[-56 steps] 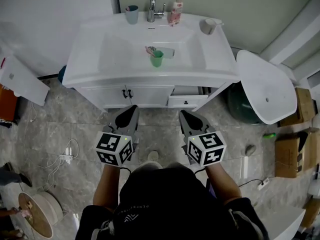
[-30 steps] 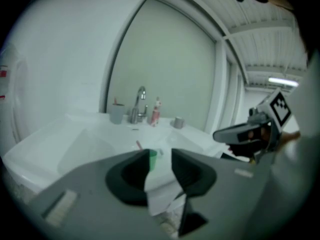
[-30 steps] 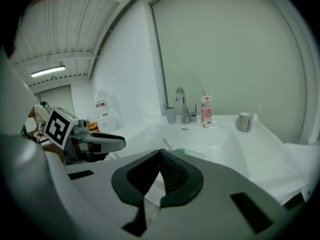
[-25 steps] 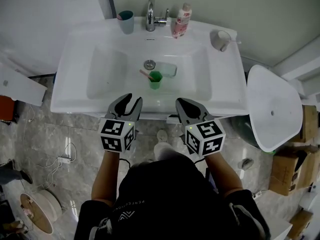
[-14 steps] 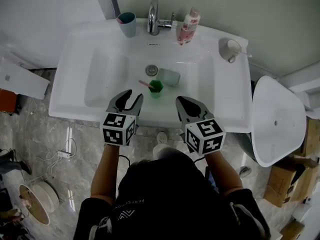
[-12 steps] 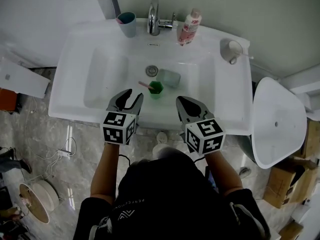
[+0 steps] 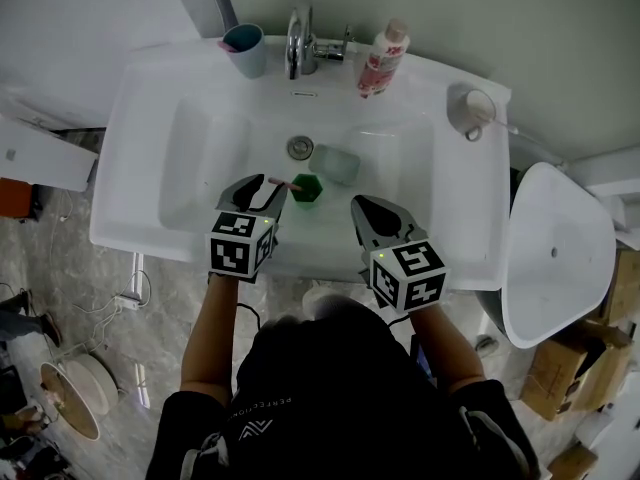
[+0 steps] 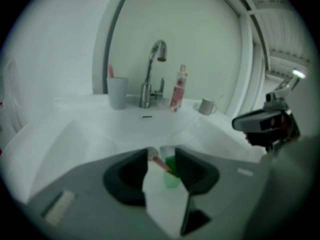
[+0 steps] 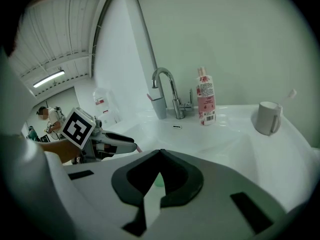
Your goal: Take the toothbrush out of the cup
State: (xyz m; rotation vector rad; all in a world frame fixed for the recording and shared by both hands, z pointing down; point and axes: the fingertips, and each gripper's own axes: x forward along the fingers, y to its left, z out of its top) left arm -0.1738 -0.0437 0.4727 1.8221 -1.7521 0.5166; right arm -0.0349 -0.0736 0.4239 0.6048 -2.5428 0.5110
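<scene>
Since a second ago both hands have advanced over the white ceramic sink basin (image 7: 130, 230). The left gripper (image 7: 265, 188) has just been opening its jaws, which now stand wide apart around the free end of the pink-handled toothbrush (image 7: 279, 181) without touching it. The toothbrush leans toward 9 o'clock out of the small green plastic cup (image 7: 307, 189), which sits at 5 o'clock from the drain. This looks like the approach; the next move calls for closing on the handle and drawing it out along its lean. The right gripper (image 7: 362, 206), jaws together and empty, hovers at 4 o'clock from the cup, tilted downward.

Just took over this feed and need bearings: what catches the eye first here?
A green cup stands in the white basin, a pink toothbrush leaning out to its left. The left gripper is right at it, its jaws just opened wide with the toothbrush between them, not pressed. The right gripper hangs shut alongside.
</scene>
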